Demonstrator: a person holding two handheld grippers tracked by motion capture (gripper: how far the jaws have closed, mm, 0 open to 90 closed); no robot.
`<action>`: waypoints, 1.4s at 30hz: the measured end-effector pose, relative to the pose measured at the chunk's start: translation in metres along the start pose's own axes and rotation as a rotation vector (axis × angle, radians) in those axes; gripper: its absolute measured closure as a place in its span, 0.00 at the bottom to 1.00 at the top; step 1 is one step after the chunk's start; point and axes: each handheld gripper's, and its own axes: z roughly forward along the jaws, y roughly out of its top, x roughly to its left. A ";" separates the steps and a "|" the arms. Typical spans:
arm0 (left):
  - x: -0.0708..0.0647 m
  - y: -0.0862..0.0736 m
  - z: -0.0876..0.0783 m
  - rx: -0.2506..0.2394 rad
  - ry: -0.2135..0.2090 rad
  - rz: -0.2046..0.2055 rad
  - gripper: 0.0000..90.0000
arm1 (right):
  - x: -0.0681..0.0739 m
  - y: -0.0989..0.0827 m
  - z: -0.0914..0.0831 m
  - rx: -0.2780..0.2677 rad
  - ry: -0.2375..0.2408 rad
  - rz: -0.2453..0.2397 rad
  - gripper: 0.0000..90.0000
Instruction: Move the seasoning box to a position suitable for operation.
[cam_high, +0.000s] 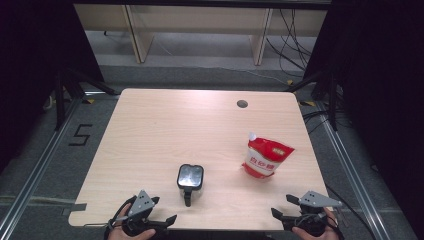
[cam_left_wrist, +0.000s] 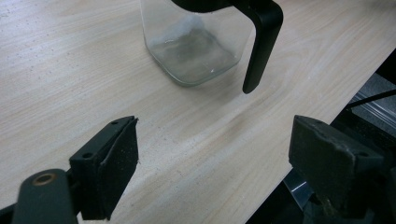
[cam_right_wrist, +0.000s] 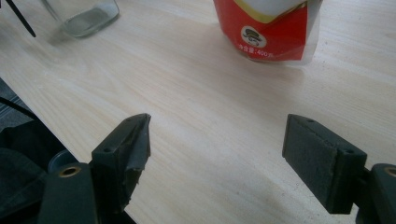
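Note:
A small clear glass jug (cam_high: 190, 176) with a black handle (cam_high: 187, 197) stands near the front middle of the wooden table (cam_high: 165, 130). A red and white pouch (cam_high: 266, 158) stands upright to its right. My left gripper (cam_high: 165, 210) rests at the table's front edge, left of the jug, open with nothing between its pads. In the left gripper view the jug (cam_left_wrist: 191, 51) lies just ahead of the gripper (cam_left_wrist: 215, 144). My right gripper (cam_high: 281, 206) sits at the front right edge, open and holding nothing. In the right gripper view the pouch (cam_right_wrist: 266, 28) and the jug (cam_right_wrist: 84, 14) stand beyond the gripper (cam_right_wrist: 219, 140).
A round cable hole (cam_high: 242, 104) sits near the table's far edge. Pale shelving (cam_high: 200, 30) stands on the floor behind the table, with cables (cam_high: 292, 45) at the right. A floor mark "5" (cam_high: 80, 135) lies left of the table. Black metal frames flank both sides.

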 end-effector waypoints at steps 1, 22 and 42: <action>0.001 0.000 0.000 0.003 0.001 0.013 0.17 | 0.000 0.000 0.001 0.000 0.014 0.016 0.27; -0.011 0.012 0.013 -0.063 0.068 -0.052 0.17 | 0.000 0.001 0.001 -0.011 -0.011 0.006 0.27; -0.023 0.025 0.039 -0.073 0.017 0.154 0.81 | 0.002 -0.001 0.000 -0.002 0.012 0.053 0.27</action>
